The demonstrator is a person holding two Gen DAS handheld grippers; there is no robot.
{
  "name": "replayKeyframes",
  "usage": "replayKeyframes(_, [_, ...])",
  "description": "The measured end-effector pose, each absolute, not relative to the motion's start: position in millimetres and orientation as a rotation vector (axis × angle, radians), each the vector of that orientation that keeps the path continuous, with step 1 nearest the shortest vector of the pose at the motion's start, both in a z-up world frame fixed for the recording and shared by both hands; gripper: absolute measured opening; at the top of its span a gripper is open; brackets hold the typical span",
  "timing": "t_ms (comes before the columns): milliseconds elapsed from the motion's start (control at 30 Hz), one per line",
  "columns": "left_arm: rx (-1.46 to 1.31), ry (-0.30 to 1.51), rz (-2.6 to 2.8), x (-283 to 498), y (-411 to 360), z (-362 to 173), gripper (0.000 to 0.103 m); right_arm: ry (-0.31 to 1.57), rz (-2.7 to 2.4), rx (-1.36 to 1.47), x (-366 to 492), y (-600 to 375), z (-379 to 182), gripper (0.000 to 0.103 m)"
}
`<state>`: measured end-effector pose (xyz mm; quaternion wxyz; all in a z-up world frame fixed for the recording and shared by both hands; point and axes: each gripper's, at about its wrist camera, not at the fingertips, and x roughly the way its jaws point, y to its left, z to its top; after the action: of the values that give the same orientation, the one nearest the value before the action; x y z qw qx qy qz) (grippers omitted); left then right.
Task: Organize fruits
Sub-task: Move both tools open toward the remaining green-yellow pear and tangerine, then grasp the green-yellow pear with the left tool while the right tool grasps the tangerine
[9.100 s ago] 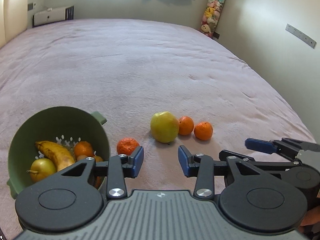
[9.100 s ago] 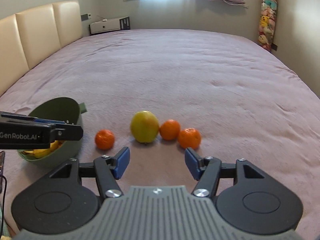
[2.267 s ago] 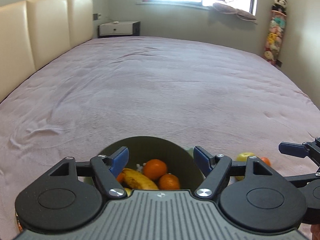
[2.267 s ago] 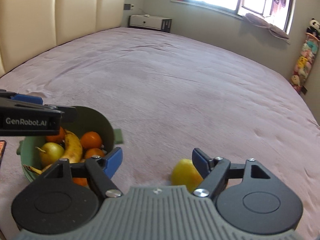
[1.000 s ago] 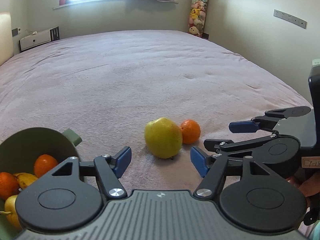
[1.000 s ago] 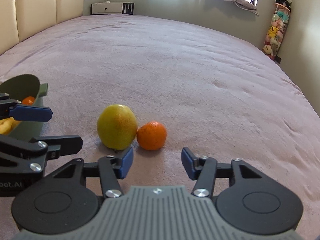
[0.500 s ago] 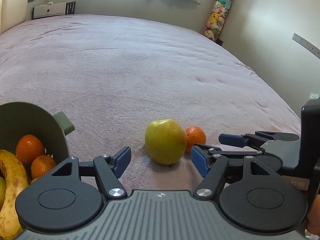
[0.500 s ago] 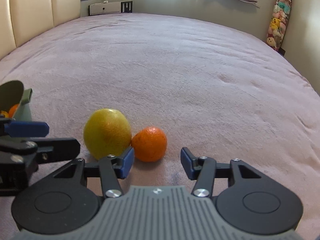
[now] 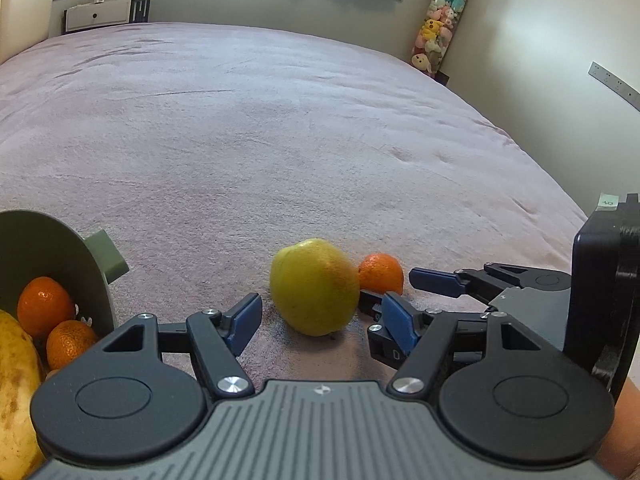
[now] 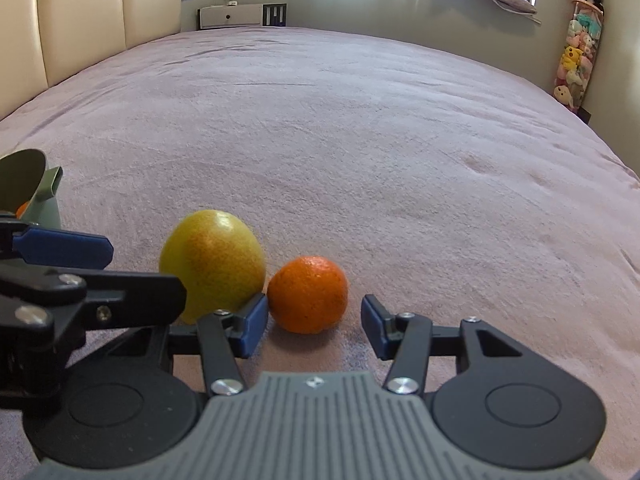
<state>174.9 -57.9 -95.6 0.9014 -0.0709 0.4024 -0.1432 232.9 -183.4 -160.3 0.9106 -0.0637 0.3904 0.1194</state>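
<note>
We are holding the left claw [image 9: 322, 320] wide and empty, its blue pads flanking the near side of the pear [image 9: 314, 287] without touching it. We are holding the right claw [image 10: 312, 326] wide and empty too, framing the orange [image 10: 307, 294] just ahead of its pads. The two fruits are lying touching each other on the blanket [image 9: 280, 140], pear left, orange right, and the claws are crowding in side by side, so the right claw's left finger is sitting very close to the pear. To do this well, we judge each claw should be sliding forward until the pads pass the widest part of its fruit, then squeezing gently, since round fruit on soft cloth is likely rolling away if nudged first. One claw probably ought to be closing before the other, lest they knock together. The bowl [image 9: 60, 248] is sitting at the near left, already holding oranges and a banana [image 9: 16, 380], a short carry away. Beyond the fruit the blanket is stretching far and flat, giving us ample room; the bed's right edge is falling away toward the wall.
</note>
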Motion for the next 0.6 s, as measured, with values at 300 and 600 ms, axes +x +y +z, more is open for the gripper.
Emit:
replayKeyframes(300, [-0.182, 0.850, -0.255, 184.2, -56.1, -96.2, 0.080, 0.804, 0.271, -0.055, 238.9, -185.1, -164.3, 0.049])
replayKeyframes(600, [-0.250, 0.878, -0.220, 197.1, -53.2, -101.2, 0.079, 0.843, 0.247, -0.099, 235.4, -181.2, -158.4, 0.043])
